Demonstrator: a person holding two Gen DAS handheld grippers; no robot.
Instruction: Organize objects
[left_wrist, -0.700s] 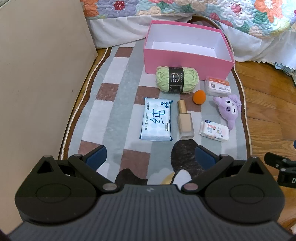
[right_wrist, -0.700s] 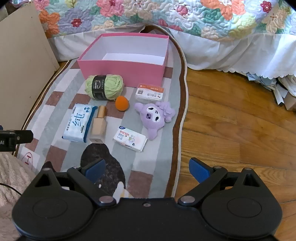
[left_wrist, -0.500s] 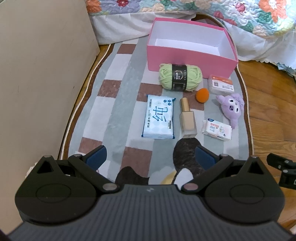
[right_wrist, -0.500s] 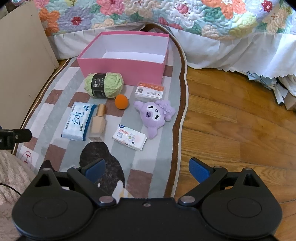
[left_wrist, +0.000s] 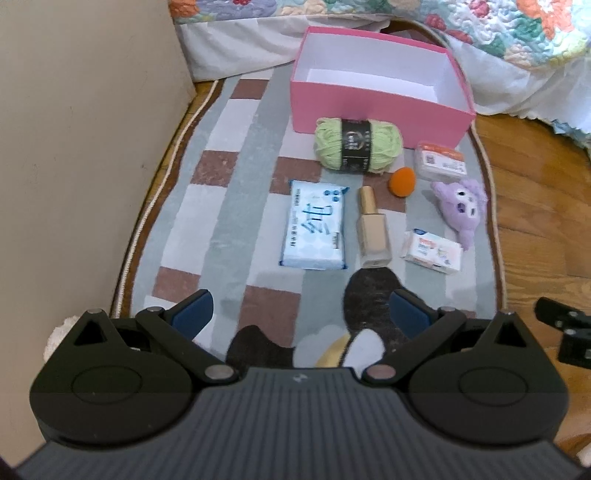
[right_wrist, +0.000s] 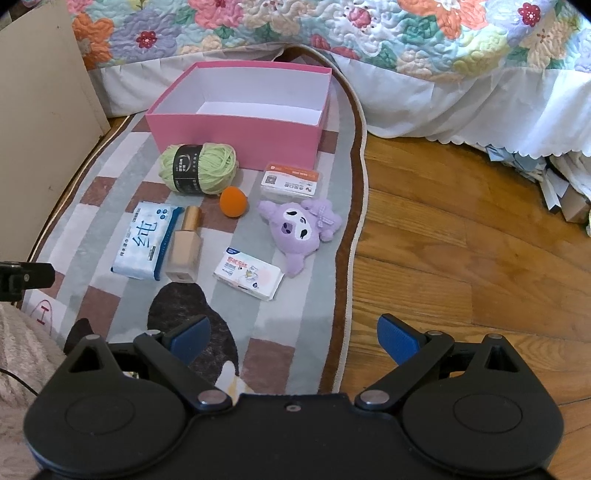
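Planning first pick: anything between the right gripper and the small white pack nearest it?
Nothing visible. The right gripper is open and empty, with only bare rug between it and the small white pack. The purple plush lies beside the pack, further away.

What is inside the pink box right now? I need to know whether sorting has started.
The pink box shows only white inner walls and a bare strip of white floor. Its near wall hides the front part of the floor in both views, so something flat there cannot be ruled out.
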